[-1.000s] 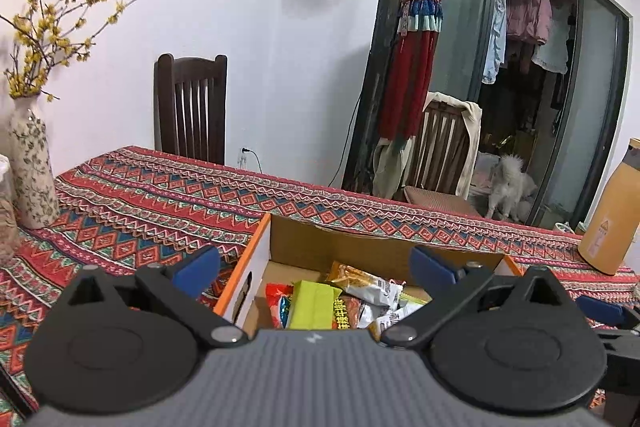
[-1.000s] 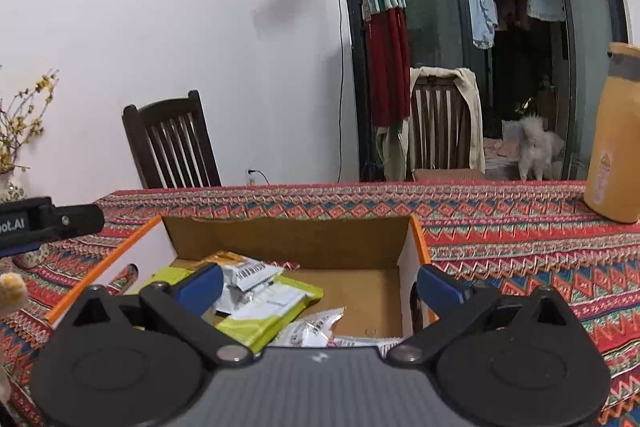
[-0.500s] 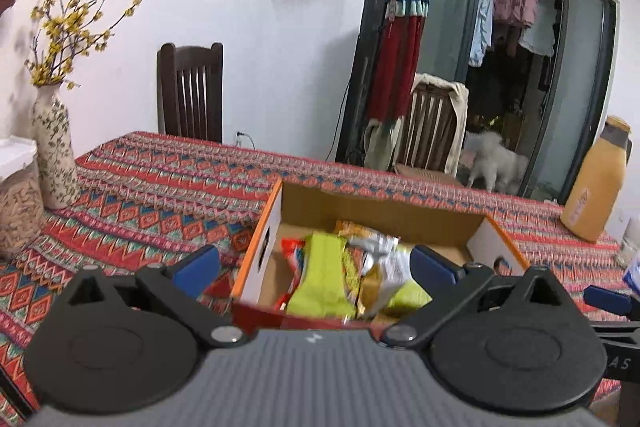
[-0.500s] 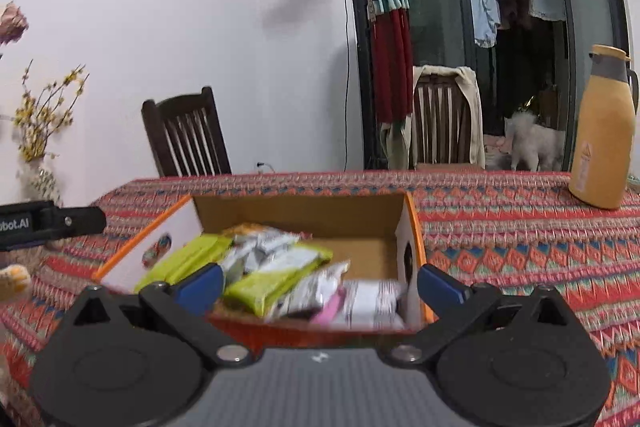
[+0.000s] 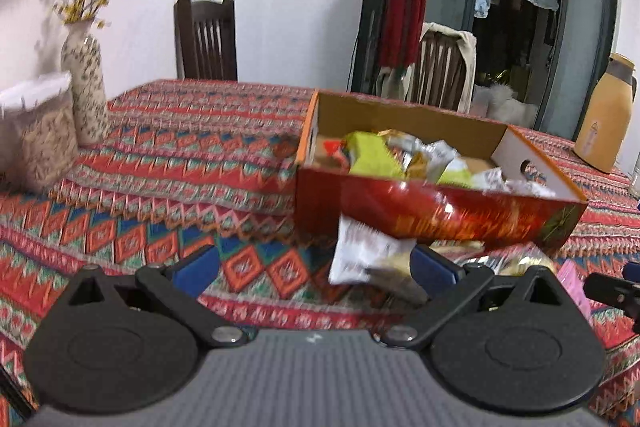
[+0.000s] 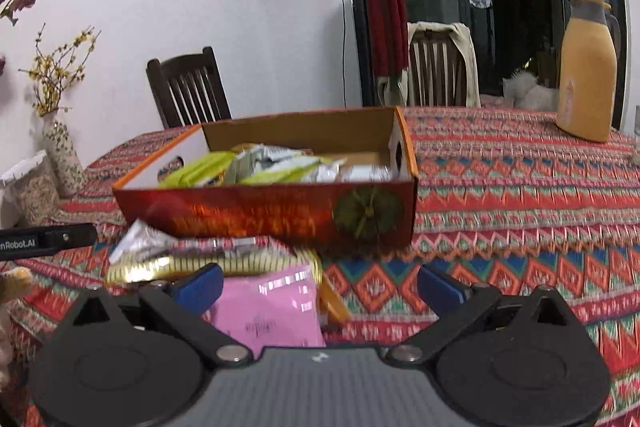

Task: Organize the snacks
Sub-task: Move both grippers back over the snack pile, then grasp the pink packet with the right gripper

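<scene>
We judge the sorting partly done. Several packets already lie in the cardboard box (image 6: 280, 183) at the centre of the frame, on the patterned tablecloth (image 6: 520, 187). Others are left outside, just in front of its red wall: a pink packet (image 6: 268, 311), a gold-edged packet (image 6: 200, 263) and a silver wrapper (image 6: 140, 239) in the lower left.

Our left gripper (image 5: 316, 269) and right gripper (image 6: 320, 283) both stand spread wide, holding nothing.

The right view shows the pink packet plainly; the left view catches only its corner at the right edge, but shows a white packet (image 5: 364, 259), blurred, lower centre beside the right-hand finger.
</scene>
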`<state>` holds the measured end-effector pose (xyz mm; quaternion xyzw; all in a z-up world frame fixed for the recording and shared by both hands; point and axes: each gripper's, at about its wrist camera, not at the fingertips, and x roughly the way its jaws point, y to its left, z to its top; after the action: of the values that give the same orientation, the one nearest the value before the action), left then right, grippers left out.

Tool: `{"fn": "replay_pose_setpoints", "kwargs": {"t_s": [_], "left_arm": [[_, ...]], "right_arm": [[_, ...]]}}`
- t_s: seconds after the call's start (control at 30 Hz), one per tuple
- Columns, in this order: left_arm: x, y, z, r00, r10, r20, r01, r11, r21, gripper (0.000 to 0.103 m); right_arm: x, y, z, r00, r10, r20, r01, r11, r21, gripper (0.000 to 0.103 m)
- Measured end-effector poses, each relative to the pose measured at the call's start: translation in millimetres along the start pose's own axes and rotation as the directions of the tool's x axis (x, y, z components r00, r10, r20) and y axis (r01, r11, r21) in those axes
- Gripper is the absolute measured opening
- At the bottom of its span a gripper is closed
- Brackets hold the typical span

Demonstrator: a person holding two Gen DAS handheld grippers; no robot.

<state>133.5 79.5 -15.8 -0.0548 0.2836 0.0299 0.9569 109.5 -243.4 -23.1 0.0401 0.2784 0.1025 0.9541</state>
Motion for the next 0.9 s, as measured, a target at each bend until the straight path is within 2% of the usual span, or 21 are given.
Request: {"fn": "replay_pose_setpoints", "kwargs": {"t_s": [0.17,0.3,0.37,0.67,0.9], "left_arm": [[9.7,7.7,-16.3,0.999,0.044,0.008,-0.044,0.999,-0.021,0.103],[7.8,8.0,-17.3,0.999,0.022,0.03,-0.021,0.999,-0.024,0.103],[10.7,7.5,-17.8,1.0,0.018,0.018,-0.017,1.0,-0.024,0.103],[11.2,13.5,-18.3,1.0,-0.011,0.015,0.012,0.998,-0.057,0.103],[9.9,14.9,-19.0,1.0,-0.018,0.02,0.019,0.998,-0.063,0.103]], "right_arm": [[2.7,-5.6,-14.9,0.999,-0.022,-0.044,0.022,1.0,0.007,0.103],[1.7,-9.3,-19.0,0.998,-0.033,-0.053,0.034,0.999,0.017,0.103],[1.4,-10.2,-18.0,0.998,-0.034,-0.048,0.035,0.999,0.023,0.103],[8.3,6.2,-12.5,0.999,0.008,-0.045,-0.008,1.0,0.003,0.103],[20.7,15.1,-15.3,0.997,0.019,-0.08,-0.02,1.0,-0.004,0.103]]}}
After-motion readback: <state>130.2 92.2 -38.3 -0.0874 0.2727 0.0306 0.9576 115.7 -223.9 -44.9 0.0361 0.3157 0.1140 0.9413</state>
